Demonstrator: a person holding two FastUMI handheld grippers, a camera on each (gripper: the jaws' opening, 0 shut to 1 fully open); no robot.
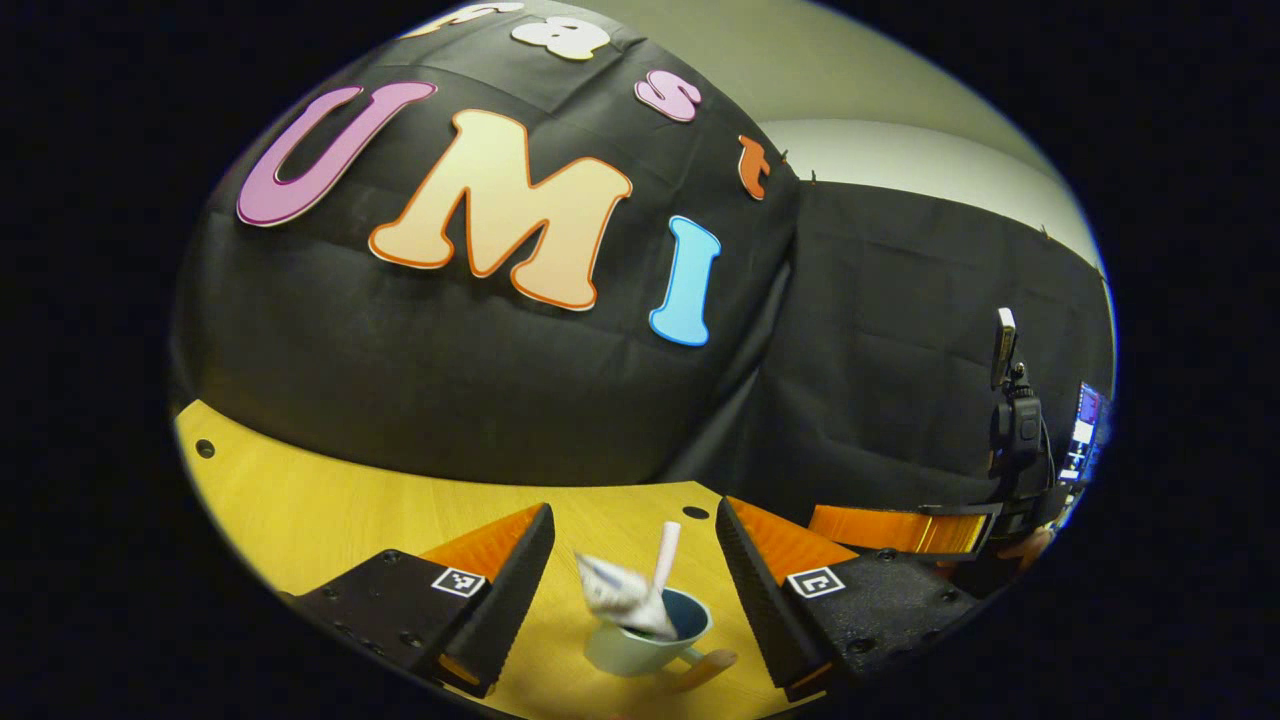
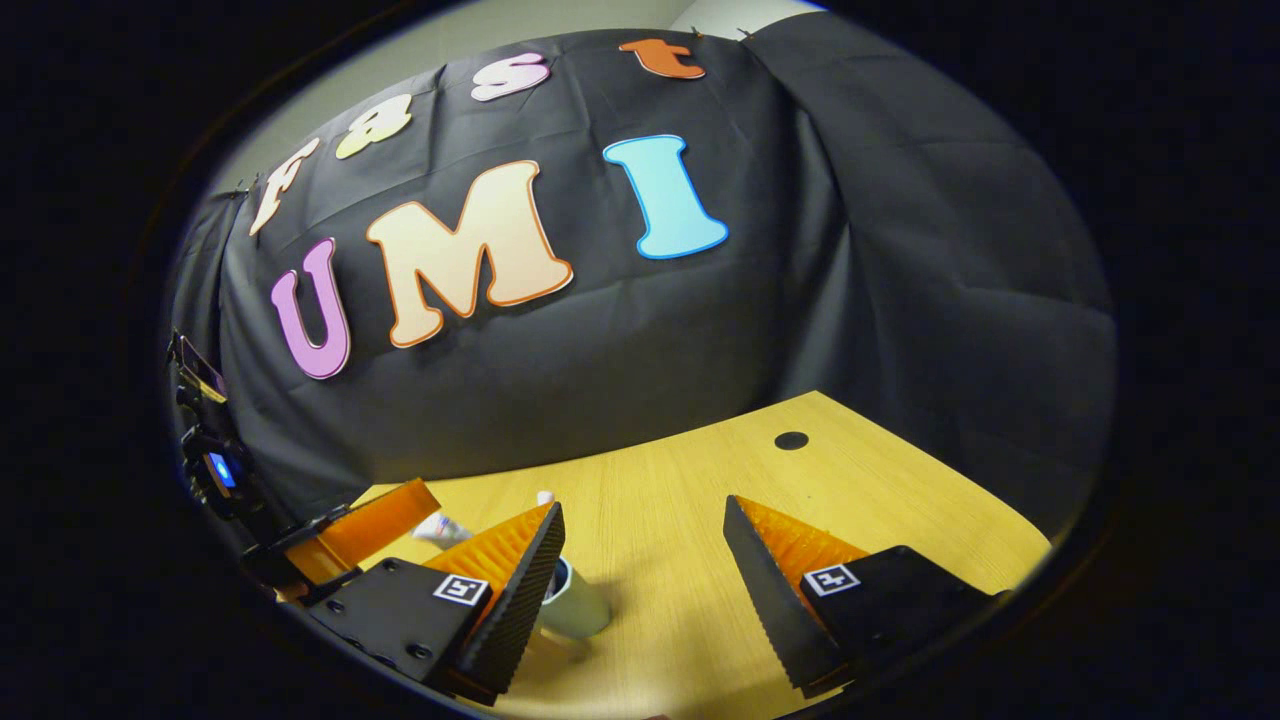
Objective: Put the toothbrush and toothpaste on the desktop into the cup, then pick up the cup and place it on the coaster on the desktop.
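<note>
A pale cup (image 1: 640, 648) with a dark inside stands upright on the wooden desktop (image 1: 330, 510), close in front of my left gripper (image 1: 635, 600). That gripper is open and the cup sits low between its fingers, untouched. A crumpled white toothpaste tube (image 1: 612, 590) and a white toothbrush (image 1: 667, 548) stick up out of the cup. In the right gripper view the cup (image 2: 580, 605) is half hidden behind the left finger of my open right gripper (image 2: 645, 590). The toothpaste tube (image 2: 440, 528) and the toothbrush tip (image 2: 545, 497) peek out above that finger.
The other gripper (image 1: 900, 530), with a hand (image 1: 1030, 548) behind it, is at the right in the left gripper view and appears as the gripper (image 2: 365, 535) at the left in the right gripper view. A phone on a stand (image 1: 1005, 345) is at the far right. The desktop has a cable hole (image 2: 791, 440).
</note>
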